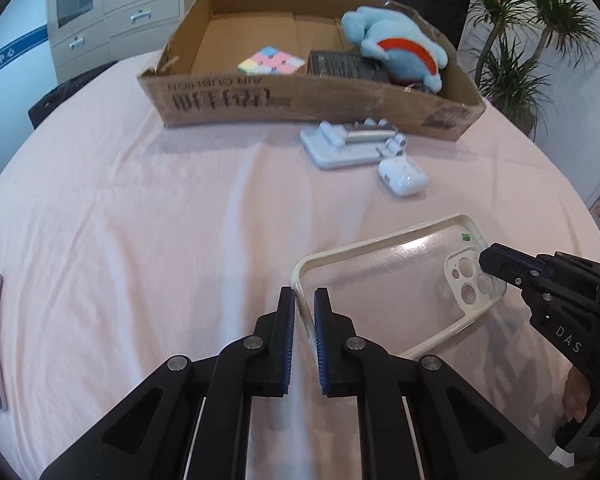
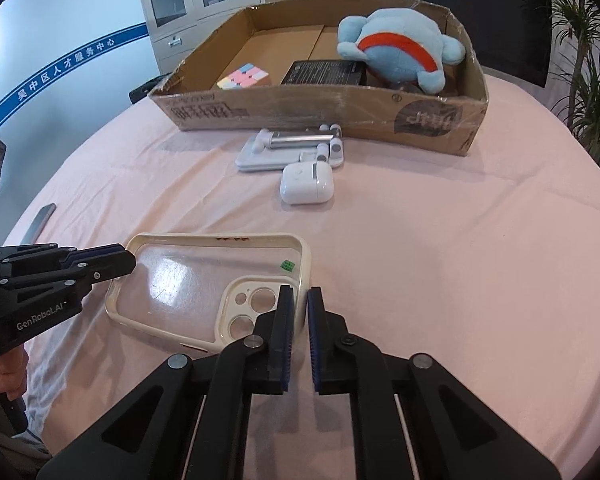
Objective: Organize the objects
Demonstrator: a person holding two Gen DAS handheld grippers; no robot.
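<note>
Plainly "GenRobot.AI" on left gripper (image 2: 126,263).

Your left gripper (image 1: 303,304) sits low over the table, fingers pointing forward, jaws nearly together with only a narrow gap, pinched on the near-left rim of the phone case (image 1: 396,280). Your right gripper (image 2: 299,304) is just as low, jaws equally narrow, clamped on the case's camera-end edge. Both handles are held from below; bare fingers (image 2: 8,372) wrap the left grip, and the right hand (image 1: 576,396) shows only partly.
</note>
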